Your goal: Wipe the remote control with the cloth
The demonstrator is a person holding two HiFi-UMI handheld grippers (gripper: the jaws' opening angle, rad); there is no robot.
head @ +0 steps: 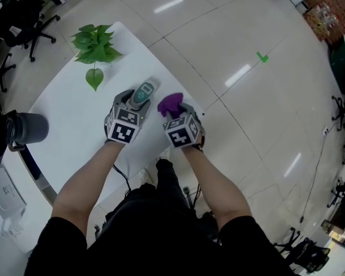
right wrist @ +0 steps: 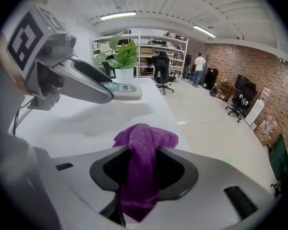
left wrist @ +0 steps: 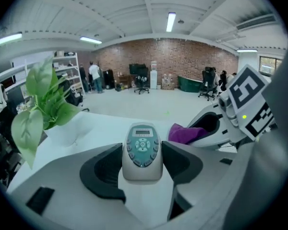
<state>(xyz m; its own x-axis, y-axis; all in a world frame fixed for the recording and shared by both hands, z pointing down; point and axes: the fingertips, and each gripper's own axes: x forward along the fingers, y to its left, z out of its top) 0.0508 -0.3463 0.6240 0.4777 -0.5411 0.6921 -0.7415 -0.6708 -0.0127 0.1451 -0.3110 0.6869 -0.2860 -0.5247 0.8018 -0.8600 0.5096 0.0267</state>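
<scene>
White tabletop (head: 63, 114) fills the left of my head view, with pale glossy floor tiles beyond its edge. The remote control (left wrist: 142, 150), grey with a teal button panel and a small display, sits between the jaws of my left gripper (left wrist: 142, 163). The dark pads press its two long sides, so it is pinched and not lying loose. From the right gripper view it is held off the table, with its shadow on the surface below, and its display end points away from me.

Just to its right, the purple cloth (right wrist: 141, 164) is clamped in my right gripper (right wrist: 144, 171). The jaws are closed on a bunched fold, with a rumpled tuft sticking out past the tips and the rest hanging down between them. Cloth and remote are near each other but apart.

Further out, a leafy green plant (head: 95, 48) stands at the far end of the table. A small green mark (head: 262, 57) sits on the floor. A brick wall (left wrist: 173, 56), office chairs and people are visible at the back of the room.
</scene>
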